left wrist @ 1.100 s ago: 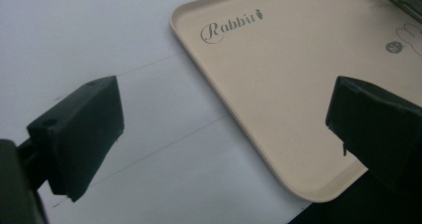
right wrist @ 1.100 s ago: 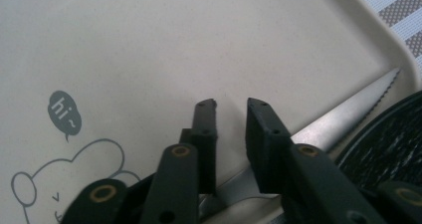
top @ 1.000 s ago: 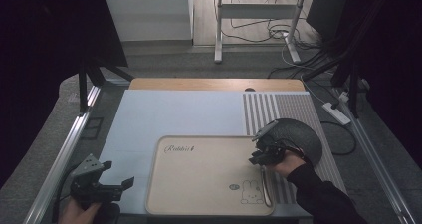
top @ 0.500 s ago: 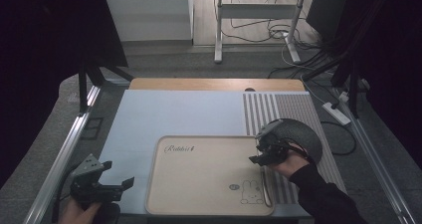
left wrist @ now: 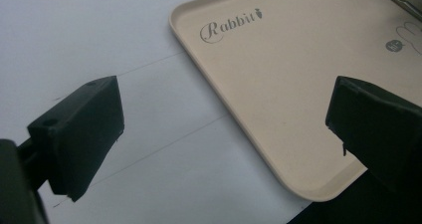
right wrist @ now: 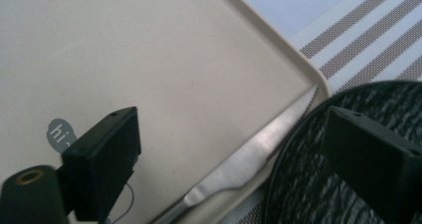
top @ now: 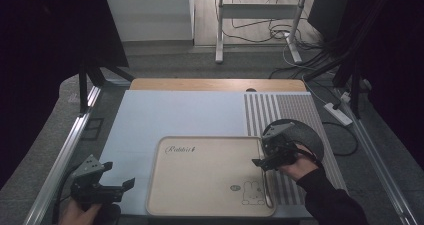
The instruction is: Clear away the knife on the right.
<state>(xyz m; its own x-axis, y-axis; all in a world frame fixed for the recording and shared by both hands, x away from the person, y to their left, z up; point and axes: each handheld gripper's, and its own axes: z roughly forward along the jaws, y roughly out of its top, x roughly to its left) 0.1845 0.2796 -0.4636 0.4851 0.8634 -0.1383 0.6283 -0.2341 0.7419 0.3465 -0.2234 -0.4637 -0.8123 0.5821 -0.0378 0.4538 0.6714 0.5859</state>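
step: likely reaching for knife (right wrist: 249, 164) on tray (top: 200, 185) | right gripper (top: 270, 155) jaws apart above it, beside dark plate (right wrist: 318, 184) | left gripper (top: 102, 185) jaws apart, idle | next: lower, close on blade

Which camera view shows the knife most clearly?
The right gripper view: the knife lies large along the tray's edge, blade clear. The high view shows a thin sliver; the left gripper view catches a corner glimpse.
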